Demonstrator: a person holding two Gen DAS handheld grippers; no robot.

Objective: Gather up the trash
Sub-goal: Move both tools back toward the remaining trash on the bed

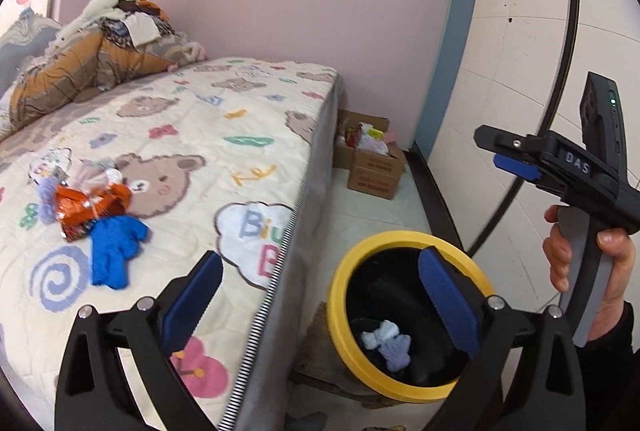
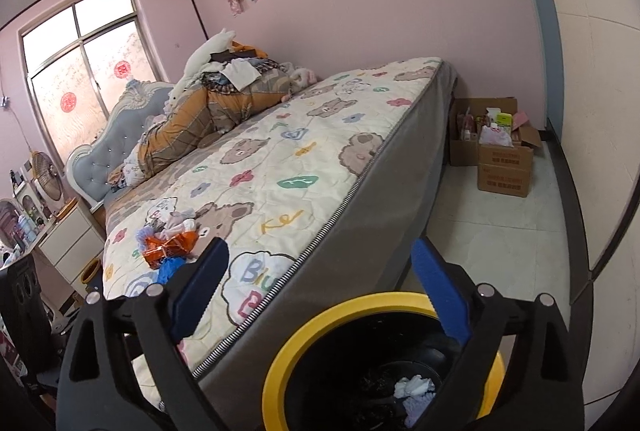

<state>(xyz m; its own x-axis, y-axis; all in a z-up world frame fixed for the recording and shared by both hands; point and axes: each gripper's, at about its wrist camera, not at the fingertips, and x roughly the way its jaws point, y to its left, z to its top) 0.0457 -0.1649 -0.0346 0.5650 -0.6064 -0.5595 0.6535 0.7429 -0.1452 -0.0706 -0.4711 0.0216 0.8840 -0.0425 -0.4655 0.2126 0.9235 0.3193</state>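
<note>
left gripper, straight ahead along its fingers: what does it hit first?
Probably the bed's near edge. The left gripper is open and empty, with the bed between its fingers and the yellow-rimmed bin just right of that line. Depth is unclear, so it could pass beside the mattress toward the floor.

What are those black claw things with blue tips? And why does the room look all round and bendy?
They are grabbers, and a person holds one in each hand. Each carries a camera with a very wide lens, which bends the room. One picture looks along the left gripper, the other along the right gripper. Both are open and hold nothing. On the bed lie an orange wrapper, a blue glove and other scraps. Beside the bed stands a yellow-rimmed bin with crumpled tissue inside.
</note>
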